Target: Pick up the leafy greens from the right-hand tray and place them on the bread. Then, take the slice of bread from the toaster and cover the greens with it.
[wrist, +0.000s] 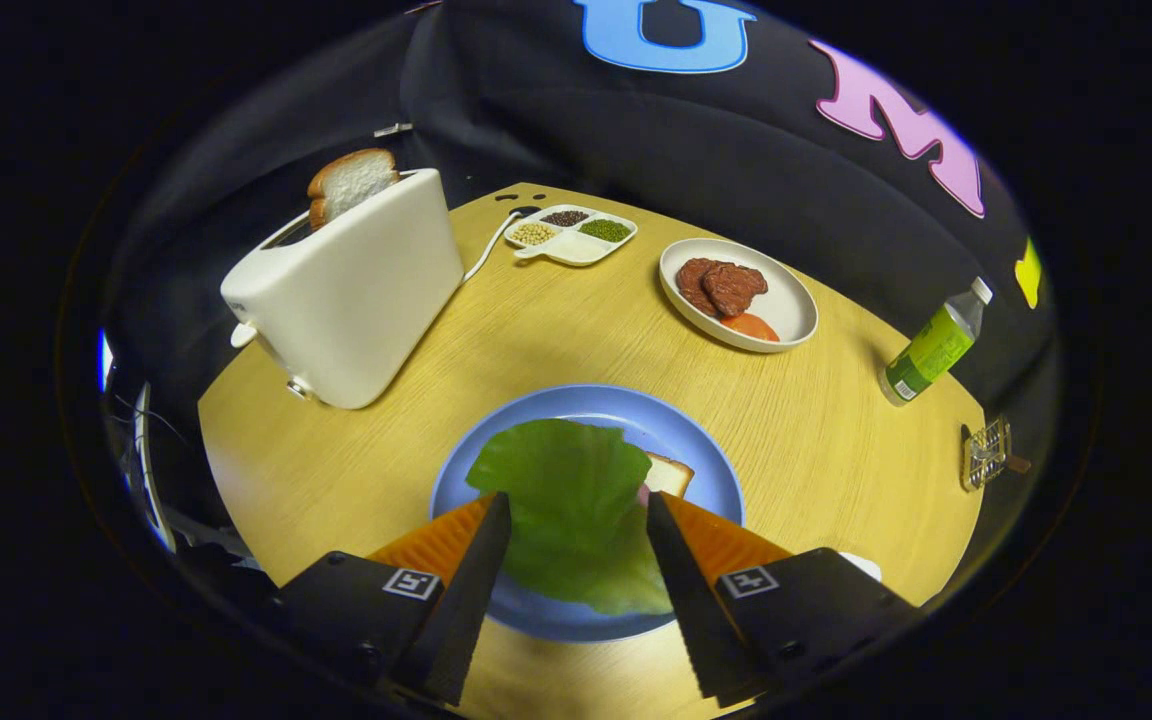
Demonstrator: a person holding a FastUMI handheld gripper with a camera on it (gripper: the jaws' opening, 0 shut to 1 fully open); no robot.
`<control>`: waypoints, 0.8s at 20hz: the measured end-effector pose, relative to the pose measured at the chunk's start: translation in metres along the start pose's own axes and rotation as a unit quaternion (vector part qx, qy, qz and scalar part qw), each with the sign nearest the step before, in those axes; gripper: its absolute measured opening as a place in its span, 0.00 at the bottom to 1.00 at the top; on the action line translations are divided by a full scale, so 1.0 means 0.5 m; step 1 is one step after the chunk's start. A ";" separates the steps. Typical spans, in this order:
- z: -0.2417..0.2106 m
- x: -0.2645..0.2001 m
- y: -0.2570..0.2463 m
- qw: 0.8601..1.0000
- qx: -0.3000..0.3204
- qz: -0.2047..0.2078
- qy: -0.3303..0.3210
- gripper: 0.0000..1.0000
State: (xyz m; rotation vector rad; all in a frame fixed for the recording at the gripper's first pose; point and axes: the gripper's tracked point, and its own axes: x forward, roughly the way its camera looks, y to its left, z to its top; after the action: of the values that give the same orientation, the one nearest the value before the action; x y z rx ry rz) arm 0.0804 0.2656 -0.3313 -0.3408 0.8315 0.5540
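Observation:
A green lettuce leaf (pixel 569 500) lies on the blue plate (pixel 706 470), covering most of a bread slice (pixel 669 473) whose corner peeks out to its right. My gripper (pixel 576 510) hovers over the leaf with its fingers open, one on each side, neither pressing on it. Beyond the plate to the left stands a white toaster (pixel 351 290) with a slice of bread (pixel 351 183) sticking up from its slot.
A white plate (pixel 786 305) with meat patties and a tomato slice sits beyond the blue plate to the right. A divided dish of beans (pixel 572 237) lies at the table's far side. A green-labelled bottle (pixel 931 345) and a small metal rack (pixel 986 453) are at the right edge.

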 end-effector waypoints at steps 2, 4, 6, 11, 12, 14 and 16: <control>0.000 -0.003 -0.007 1.000 -0.017 -0.006 -0.007 0.91; -0.005 -0.004 0.003 1.000 -0.029 -0.002 -0.007 0.90; 0.006 -0.013 0.016 1.000 -0.023 0.005 -0.013 0.98; 0.104 -0.062 0.058 0.997 -0.036 0.023 -0.066 0.99; 0.131 -0.074 0.071 0.996 -0.044 0.027 -0.078 0.99; 0.185 -0.093 0.100 0.993 -0.048 0.041 -0.101 0.99; 0.238 -0.111 0.131 0.990 -0.048 0.056 -0.118 0.99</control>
State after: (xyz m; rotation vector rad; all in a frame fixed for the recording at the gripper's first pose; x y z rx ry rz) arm 0.0831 0.3586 -0.2178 -0.3105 0.5998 0.7252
